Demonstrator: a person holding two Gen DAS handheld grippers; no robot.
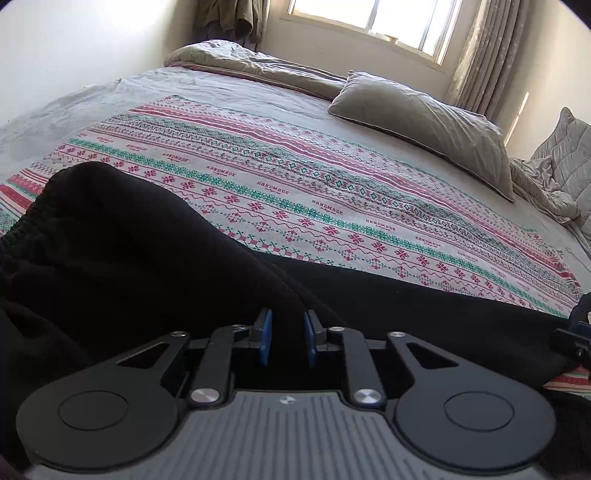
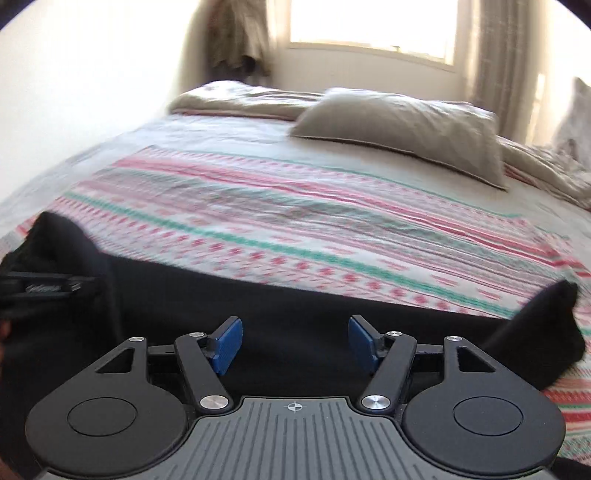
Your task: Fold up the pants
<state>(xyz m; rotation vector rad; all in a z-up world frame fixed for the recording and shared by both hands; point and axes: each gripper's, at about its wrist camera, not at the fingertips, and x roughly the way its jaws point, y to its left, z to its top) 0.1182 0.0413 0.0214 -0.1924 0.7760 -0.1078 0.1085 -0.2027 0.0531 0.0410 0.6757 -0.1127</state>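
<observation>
patterned bedspread – black pants fold pinched in left claw; right claw wide above.

The pants are spread across the near edge of the bed, on the blanket. The pillow is seen behind, the window beyond.

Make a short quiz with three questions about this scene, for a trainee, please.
1. True or false: the pants are black.
2. Whose jaws stand wider apart, the left gripper or the right gripper?
3. What lies beyond the patterned blanket? A. pillow B. laptop C. book

Key: 1 true; 2 right; 3 A.
</observation>
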